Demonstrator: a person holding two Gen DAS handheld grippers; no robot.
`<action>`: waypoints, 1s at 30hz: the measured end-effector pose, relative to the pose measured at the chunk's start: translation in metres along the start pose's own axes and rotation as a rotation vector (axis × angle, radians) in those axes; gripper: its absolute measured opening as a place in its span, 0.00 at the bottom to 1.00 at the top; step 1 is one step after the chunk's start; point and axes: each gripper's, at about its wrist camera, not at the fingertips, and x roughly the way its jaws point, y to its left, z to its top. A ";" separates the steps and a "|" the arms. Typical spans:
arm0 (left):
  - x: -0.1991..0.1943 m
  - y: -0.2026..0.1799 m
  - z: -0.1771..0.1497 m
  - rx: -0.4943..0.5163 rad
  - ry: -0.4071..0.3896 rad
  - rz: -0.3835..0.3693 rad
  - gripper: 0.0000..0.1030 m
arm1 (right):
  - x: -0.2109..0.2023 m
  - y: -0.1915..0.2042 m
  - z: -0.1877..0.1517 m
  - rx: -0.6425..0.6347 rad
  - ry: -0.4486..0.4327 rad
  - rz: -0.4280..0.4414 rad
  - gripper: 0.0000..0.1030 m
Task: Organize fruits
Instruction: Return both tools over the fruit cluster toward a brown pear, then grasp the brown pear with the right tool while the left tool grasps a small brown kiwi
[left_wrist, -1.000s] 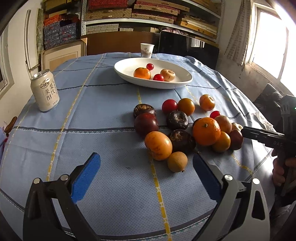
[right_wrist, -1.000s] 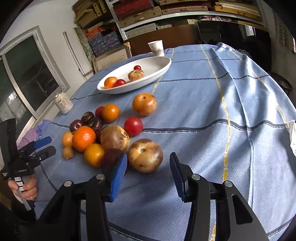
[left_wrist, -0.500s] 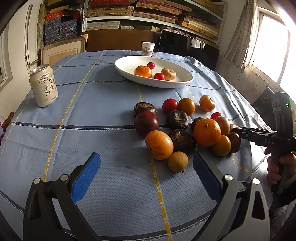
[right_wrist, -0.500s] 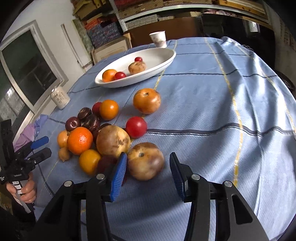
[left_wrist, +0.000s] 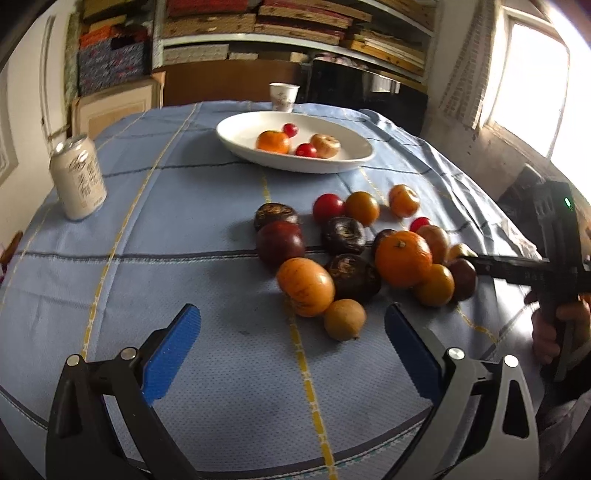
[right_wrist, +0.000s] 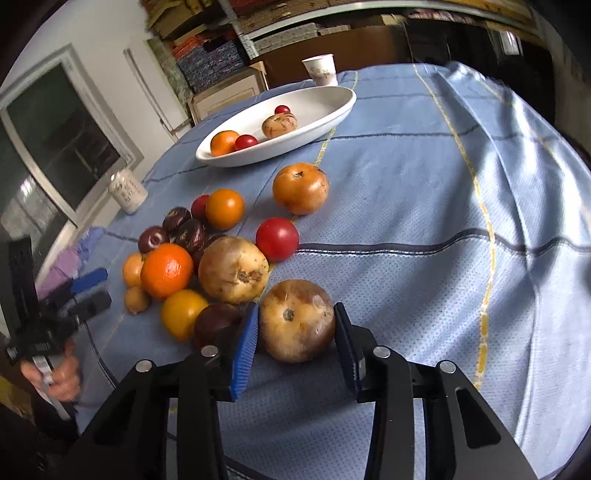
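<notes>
Blue checked cloth (right_wrist: 424, 206) is spread over the table, with stacked shelves (left_wrist: 295, 33) behind and a window (left_wrist: 532, 74) at one side. Bare cloth is left open beyond the right gripper (right_wrist: 295, 332). A brown speckled fruit (right_wrist: 297, 319) is set between its closing jaws, both pads at its sides. The left gripper (left_wrist: 291, 350) is held wide open over bare cloth, nothing in it. The fruit pile (left_wrist: 354, 258) is clustered below the white dish (left_wrist: 236, 129)

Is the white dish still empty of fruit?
No, the white dish already holds four fruits: an orange, two small red fruits and a tan speckled fruit.
</notes>
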 end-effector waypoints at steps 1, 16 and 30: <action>-0.001 -0.004 -0.001 0.022 -0.006 0.004 0.95 | 0.000 -0.001 0.000 0.010 -0.005 0.006 0.39; 0.018 -0.021 0.000 0.054 0.081 -0.036 0.50 | -0.008 -0.029 0.000 0.160 -0.086 0.130 0.39; 0.033 -0.037 0.002 0.064 0.144 0.039 0.44 | -0.009 -0.032 -0.001 0.171 -0.088 0.168 0.40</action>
